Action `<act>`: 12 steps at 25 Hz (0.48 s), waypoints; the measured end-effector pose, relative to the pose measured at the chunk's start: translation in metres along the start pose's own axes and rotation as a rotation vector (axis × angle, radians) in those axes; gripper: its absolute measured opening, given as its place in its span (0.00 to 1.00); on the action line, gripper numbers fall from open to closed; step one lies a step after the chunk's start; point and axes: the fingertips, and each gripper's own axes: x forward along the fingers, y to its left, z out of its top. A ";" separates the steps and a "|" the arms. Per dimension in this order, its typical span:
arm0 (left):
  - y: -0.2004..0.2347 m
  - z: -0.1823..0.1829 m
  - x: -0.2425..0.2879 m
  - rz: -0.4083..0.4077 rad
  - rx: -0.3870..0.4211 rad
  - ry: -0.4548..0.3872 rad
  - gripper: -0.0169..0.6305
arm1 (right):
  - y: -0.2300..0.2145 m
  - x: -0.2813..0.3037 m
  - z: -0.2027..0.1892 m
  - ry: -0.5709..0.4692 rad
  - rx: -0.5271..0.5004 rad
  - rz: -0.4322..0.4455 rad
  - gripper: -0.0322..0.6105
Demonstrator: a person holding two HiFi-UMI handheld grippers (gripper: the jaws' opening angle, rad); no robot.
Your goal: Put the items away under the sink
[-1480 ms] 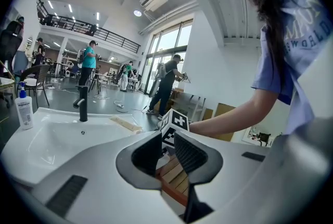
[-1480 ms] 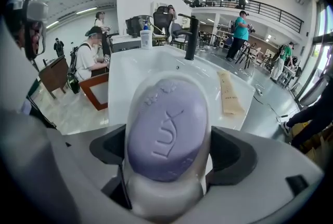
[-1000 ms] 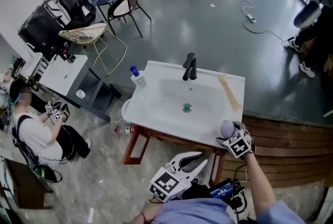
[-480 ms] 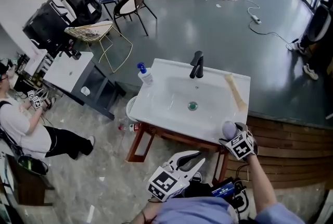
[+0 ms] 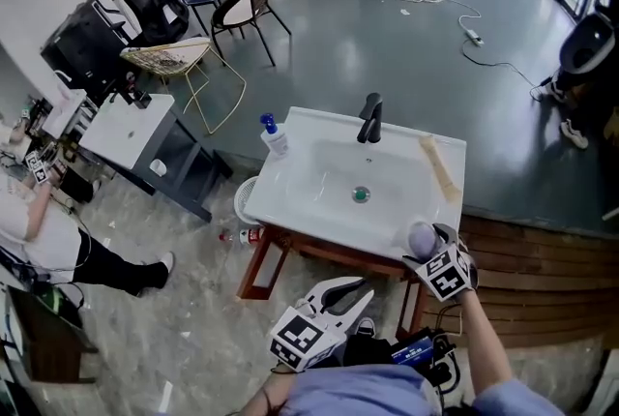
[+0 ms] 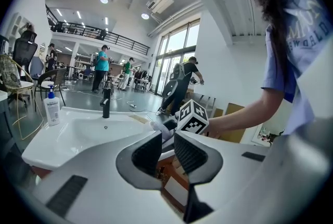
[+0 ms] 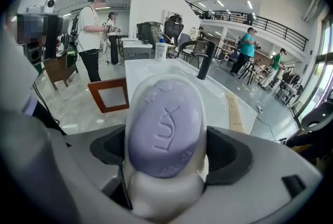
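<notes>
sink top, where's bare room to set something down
Bare on the sink: the back rim between faucet and stick, the left rim in front of the bottle, the basin around the drain. Crowded: the right rim with the stick, and the front-right corner where the right gripper holds soap.

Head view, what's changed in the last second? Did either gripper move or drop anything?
Nothing taken or let go. The seated person at left slid toward the frame edge as the view drifted. The right gripper stays shut on the purple soap at the front right corner of the sink; the left gripper still hangs low, jaws apart, empty.
</notes>
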 end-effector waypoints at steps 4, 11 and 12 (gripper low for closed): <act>0.004 -0.002 -0.012 0.006 0.001 -0.014 0.14 | 0.015 -0.007 0.016 -0.024 -0.028 -0.004 0.74; 0.011 -0.011 -0.043 0.040 -0.003 -0.030 0.14 | 0.043 -0.018 0.043 -0.070 -0.070 -0.008 0.74; 0.013 -0.012 -0.049 0.048 -0.003 -0.033 0.14 | 0.048 -0.020 0.048 -0.074 -0.076 -0.009 0.74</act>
